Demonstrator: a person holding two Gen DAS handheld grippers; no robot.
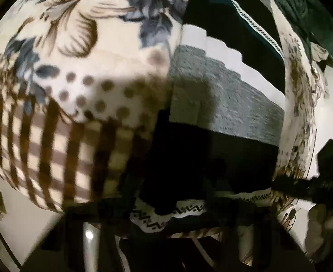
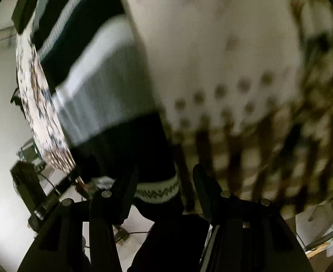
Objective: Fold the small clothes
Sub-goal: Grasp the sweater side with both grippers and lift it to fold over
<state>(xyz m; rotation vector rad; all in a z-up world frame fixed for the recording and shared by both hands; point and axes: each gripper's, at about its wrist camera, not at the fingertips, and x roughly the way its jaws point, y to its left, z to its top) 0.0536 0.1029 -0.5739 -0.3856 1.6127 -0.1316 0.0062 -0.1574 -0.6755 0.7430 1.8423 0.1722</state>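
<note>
One small sweater [image 1: 223,104], with black, grey and white bands, lies flat on a flowery blanket [image 1: 75,45]. Its patterned hem [image 2: 157,190] sits between the fingers of the right gripper [image 2: 164,195], which stand apart and do not pinch it. The left gripper [image 1: 166,222] is dark and blurry at the hem, and its fingers are together. I think the hem could slip out and the fold go crooked. Some dark boxes and wires [image 2: 28,181] sit beside the blanket.
</note>
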